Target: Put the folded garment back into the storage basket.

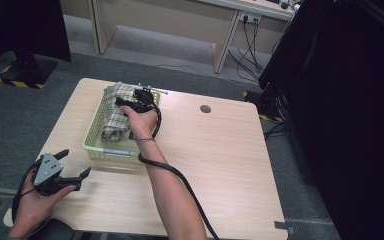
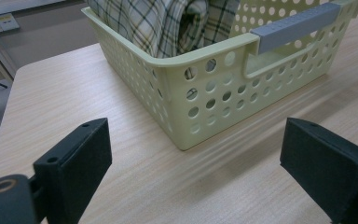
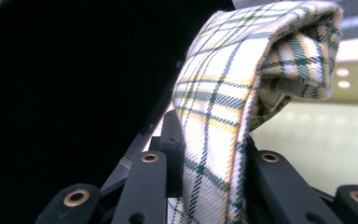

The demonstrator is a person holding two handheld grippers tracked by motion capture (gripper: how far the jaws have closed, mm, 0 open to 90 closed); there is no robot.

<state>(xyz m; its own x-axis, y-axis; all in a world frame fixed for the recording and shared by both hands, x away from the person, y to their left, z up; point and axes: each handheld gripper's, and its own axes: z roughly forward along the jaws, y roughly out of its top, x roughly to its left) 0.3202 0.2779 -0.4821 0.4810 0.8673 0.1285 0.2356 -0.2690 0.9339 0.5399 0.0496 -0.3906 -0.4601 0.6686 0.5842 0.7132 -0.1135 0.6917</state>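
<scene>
Right gripper clamps the plaid cloth above the perforated basket, upper centre of the high view. Left gripper gapes wide, lower left, facing the basket's corner.

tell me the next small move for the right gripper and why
Probably lift a little. The right gripper is shut on a fold of the plaid cloth, which mostly sits in the green basket. The left gripper waits open on the table, near the basket.
</scene>
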